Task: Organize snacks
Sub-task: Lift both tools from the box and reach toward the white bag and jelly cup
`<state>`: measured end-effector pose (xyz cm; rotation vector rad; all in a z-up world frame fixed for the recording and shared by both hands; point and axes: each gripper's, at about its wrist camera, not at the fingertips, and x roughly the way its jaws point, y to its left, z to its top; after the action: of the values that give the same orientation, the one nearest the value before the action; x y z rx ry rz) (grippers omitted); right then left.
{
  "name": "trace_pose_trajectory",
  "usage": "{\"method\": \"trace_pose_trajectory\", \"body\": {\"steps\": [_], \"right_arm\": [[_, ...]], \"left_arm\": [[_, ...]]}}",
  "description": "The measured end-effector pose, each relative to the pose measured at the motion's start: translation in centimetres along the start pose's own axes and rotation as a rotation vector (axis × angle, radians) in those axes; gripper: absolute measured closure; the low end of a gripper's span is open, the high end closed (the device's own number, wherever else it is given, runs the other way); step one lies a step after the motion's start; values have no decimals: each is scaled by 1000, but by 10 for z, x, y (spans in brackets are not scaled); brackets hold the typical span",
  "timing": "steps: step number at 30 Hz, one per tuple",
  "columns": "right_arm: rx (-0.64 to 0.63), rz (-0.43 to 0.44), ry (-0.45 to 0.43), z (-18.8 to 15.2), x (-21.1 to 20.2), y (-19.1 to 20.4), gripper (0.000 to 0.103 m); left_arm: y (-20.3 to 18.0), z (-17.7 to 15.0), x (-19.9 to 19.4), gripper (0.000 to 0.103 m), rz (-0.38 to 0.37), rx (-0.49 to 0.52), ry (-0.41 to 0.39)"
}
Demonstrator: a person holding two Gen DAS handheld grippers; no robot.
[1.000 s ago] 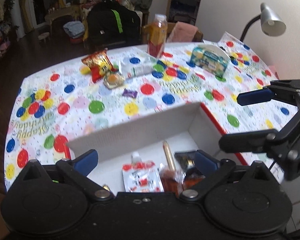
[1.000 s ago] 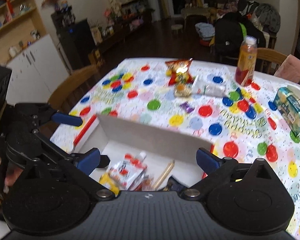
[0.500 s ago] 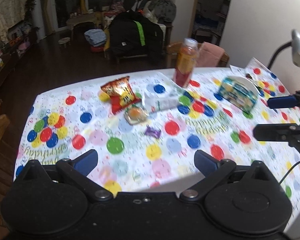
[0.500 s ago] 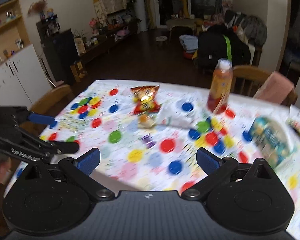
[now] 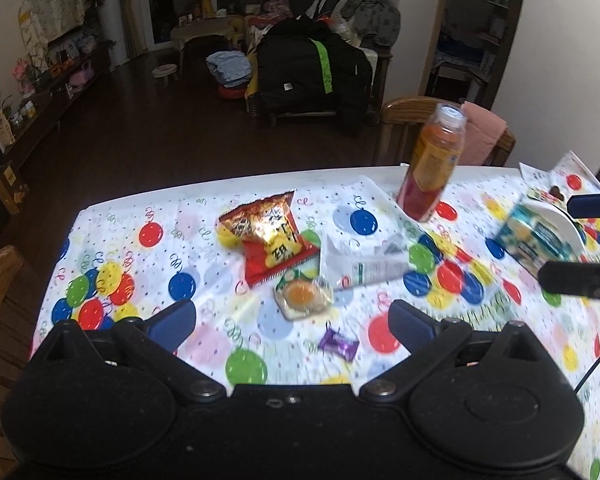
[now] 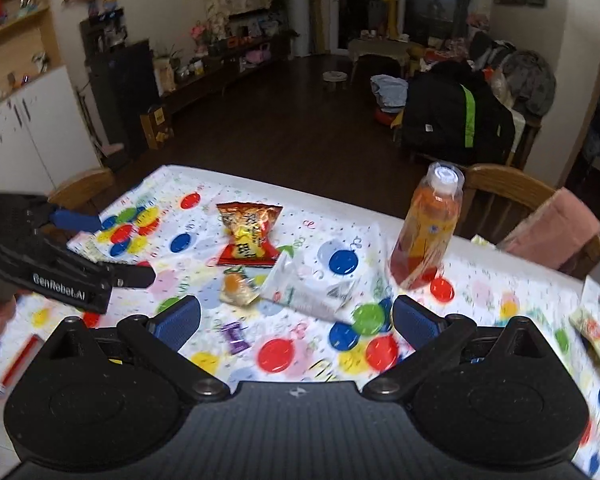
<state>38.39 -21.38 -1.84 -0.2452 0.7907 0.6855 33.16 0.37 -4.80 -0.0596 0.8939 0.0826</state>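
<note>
In the left wrist view, your left gripper (image 5: 292, 320) hangs over the near part of the table (image 5: 112, 216) with its blue-padded fingers (image 5: 172, 320) spread wide and nothing between them. Beyond them, on the balloon-print cloth, a small purple candy (image 5: 338, 345) lies nearest, between the two pads. Just beyond it sits a clear packet with an orange centre (image 5: 303, 297), touching the near corner of a red and gold snack bag (image 5: 269, 237). To the right of that bag lies a white pouch (image 5: 366, 258), and farther right an orange drink bottle (image 5: 432, 168) stands upright near the far edge. A blue-green packet (image 5: 534, 240) rests on the right side, and your right gripper (image 5: 580, 240) enters from the right edge there, fingers parted and empty. In the right wrist view, your right gripper (image 6: 296, 322) is likewise wide open and holds nothing, poised above the cloth. The purple candy (image 6: 235, 336) lies just beyond its left pad, the clear packet (image 6: 238, 290) and the red and gold snack bag (image 6: 247, 236) farther off to the left of centre, the white pouch (image 6: 320, 284) in the middle, and the bottle (image 6: 428, 232) upright on the right. Your left gripper (image 6: 112, 246) shows at the left edge, fingers apart, over the table's left side. A red-edged white box corner (image 6: 4, 364) shows at the near left, blurred.
</note>
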Motion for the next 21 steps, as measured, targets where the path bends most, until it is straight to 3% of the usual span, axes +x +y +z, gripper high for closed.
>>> {"method": "trace_pose_trajectory", "body": {"steps": [10,21], "right_arm": [[-163,38,58,2,74,-11,0],[-241,88,121,-3,153,-12,1]], "left_arm": [[3,29,67,1,15,-81,88],[5,25,135,6,14,-122,204]]}}
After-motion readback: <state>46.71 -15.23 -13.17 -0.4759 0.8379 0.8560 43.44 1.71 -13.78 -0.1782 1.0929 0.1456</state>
